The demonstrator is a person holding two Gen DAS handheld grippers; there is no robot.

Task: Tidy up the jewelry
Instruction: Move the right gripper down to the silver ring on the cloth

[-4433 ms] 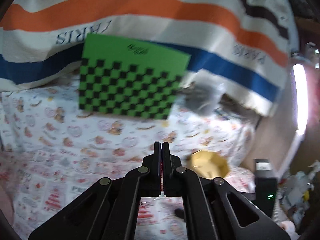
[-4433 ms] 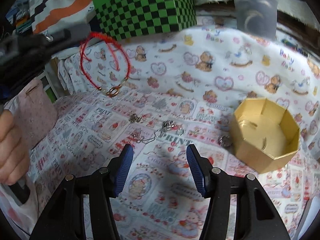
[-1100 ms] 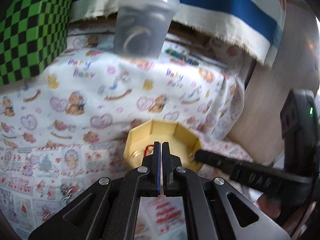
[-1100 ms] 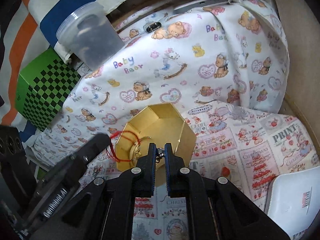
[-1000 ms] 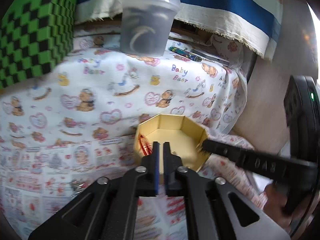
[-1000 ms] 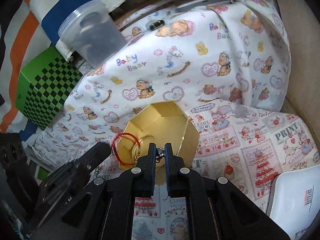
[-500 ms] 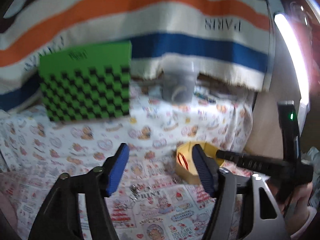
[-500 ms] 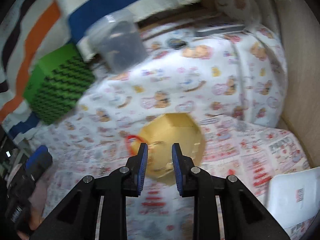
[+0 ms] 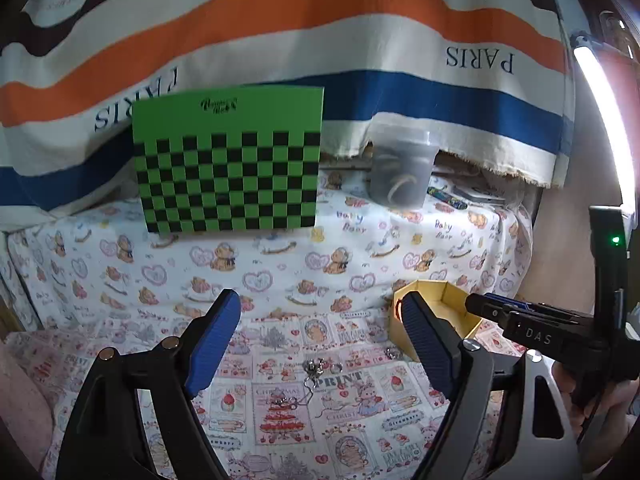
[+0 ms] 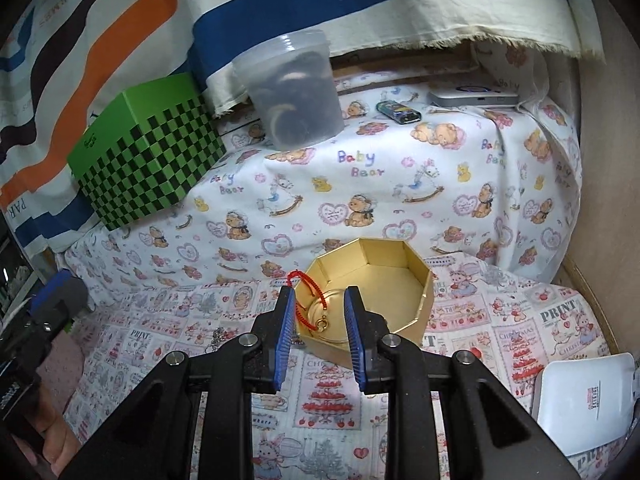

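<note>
While the red cord [image 10: 308, 298] hangs half over the gold box [image 10: 416, 300] rim at lower centre, right gripper [image 10: 316, 320] slightly spread and empty, left gripper [image 9: 320, 332] opening on nothing, any snag could drag it out.

Both wrist views look down, sharing the gold box [image 9: 440, 300] [image 10: 400, 264].
</note>
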